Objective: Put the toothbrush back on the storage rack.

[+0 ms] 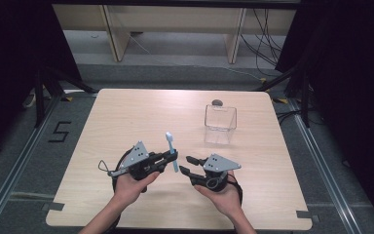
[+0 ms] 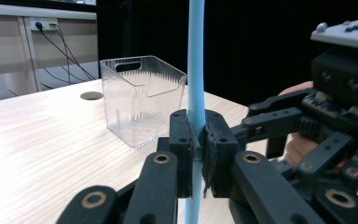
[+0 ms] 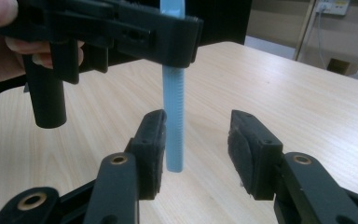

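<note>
left claw (image 1: pixel 169 157) clenched on the blue toothbrush (image 1: pixel 171 149), upright above the near middle of the surface (image 1: pixel 126 117); right claw (image 1: pixel 185 165) released, handle end between its pads untouched; keep left grip firm, back right clear; clear box (image 1: pixel 220 118) far right.

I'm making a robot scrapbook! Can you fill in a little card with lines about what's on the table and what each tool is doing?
Held thing: light blue toothbrush, standing upright above the table
Left tool: shut on the toothbrush handle, pads pressing both sides
Right tool: open, with the handle's lower end between the pads, close to one pad; contact cannot be told
Also there: clear plastic box, set apart on the far side of the table
Table: light wood
Near box: small round grey disc
</note>
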Demonstrator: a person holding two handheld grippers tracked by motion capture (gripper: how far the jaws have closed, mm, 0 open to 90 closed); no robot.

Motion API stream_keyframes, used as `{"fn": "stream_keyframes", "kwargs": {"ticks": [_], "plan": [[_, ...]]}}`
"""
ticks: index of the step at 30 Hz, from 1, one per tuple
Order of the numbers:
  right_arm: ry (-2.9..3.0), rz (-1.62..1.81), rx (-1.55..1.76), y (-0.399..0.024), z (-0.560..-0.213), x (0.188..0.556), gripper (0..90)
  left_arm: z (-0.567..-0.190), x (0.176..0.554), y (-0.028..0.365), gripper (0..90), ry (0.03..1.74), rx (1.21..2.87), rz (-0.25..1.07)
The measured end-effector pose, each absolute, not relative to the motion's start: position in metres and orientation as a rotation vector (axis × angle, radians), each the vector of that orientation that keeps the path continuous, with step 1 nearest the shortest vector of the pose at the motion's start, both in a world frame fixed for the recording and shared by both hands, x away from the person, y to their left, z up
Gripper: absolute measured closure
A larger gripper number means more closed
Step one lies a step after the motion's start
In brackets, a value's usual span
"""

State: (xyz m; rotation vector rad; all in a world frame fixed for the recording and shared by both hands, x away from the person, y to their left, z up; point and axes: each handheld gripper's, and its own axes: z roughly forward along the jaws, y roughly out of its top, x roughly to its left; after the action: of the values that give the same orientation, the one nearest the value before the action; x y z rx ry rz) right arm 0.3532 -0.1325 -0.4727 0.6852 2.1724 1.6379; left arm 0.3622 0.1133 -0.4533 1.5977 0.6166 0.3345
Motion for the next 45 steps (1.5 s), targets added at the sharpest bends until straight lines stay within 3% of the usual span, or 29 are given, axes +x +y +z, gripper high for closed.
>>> {"fn": "stream_keyframes", "kwargs": {"ticks": [6,13,35,45], "plan": [[2.157,1.639,0.715,-0.138,-0.464,0.353,59.0,-0.453,0.363,0.113,82.6,0.603,1.608,0.366],[2.110,1.674,0.734,-0.136,-0.452,0.351,67.6,-0.454,0.363,0.110,82.7,0.597,1.623,0.395],[2.010,1.723,0.714,-0.119,-0.420,0.354,68.0,-0.454,0.362,0.090,82.8,0.565,1.672,0.460],[2.007,1.723,0.747,-0.114,-0.418,0.355,74.9,-0.455,0.361,0.084,82.9,0.569,1.687,0.468]]}}
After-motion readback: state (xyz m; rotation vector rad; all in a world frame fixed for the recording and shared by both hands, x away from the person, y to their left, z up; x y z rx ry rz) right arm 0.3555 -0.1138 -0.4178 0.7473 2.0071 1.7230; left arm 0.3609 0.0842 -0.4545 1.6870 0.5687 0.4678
